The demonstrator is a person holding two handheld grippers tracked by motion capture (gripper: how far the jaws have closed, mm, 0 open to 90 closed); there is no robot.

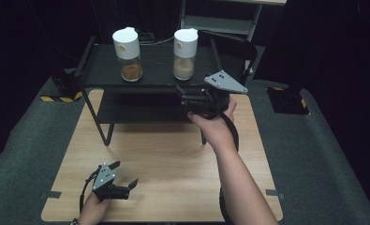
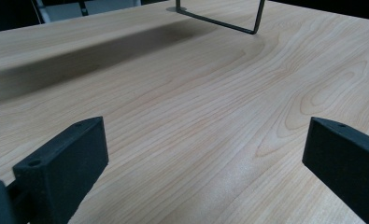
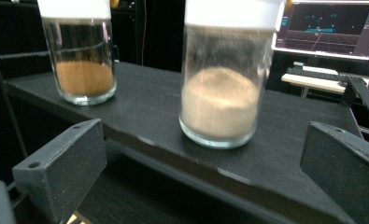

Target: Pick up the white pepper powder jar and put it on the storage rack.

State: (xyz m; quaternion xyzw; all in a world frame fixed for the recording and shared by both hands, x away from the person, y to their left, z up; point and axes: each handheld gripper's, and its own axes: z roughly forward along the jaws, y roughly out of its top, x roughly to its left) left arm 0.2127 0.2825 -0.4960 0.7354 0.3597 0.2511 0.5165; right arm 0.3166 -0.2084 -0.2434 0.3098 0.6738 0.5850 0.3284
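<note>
1. Step in hand, as judged: approach to the pale-powder jar (image 1: 185,54) w/ the right gripper (image 1: 185,96); no grasp yet.
2. Right gripper: centre of the high view, just below the front edge of the black shelf (image 1: 154,70), held by the right hand (image 1: 215,124). Jaws spread wide, nothing between them.
3. In the right gripper view, pale-powder jar (image 3: 222,79) at centre, a bit right, upright on the shelf top (image 3: 140,112), white cap on. Looks slightly blurred there, so probably some motion.
4. Second jar, the brown-powder jar (image 1: 128,54), at upper centre-left of the high view, same shelf, well apart from the first; upper left in the right gripper view (image 3: 81,56). Also upright and capped.
5. Left gripper (image 1: 125,176) at lower left of the high view, low over the wooden table (image 1: 173,164), near the front edge. Jaws spread too, empty; in the left gripper view, bare wood (image 2: 196,116) btw. them and one shelf leg (image 2: 229,21) at the top.
6. Next move, as judged: needs to lift the right gripper a little and push fwd until the glass body stands btw. both jaws, below the cap, then close gently. Glass is smooth and round, so a centred, level grip is needed.
7. Risk: too-low approach hits the shelf edge; off-centre contact could tip the jar.
</note>
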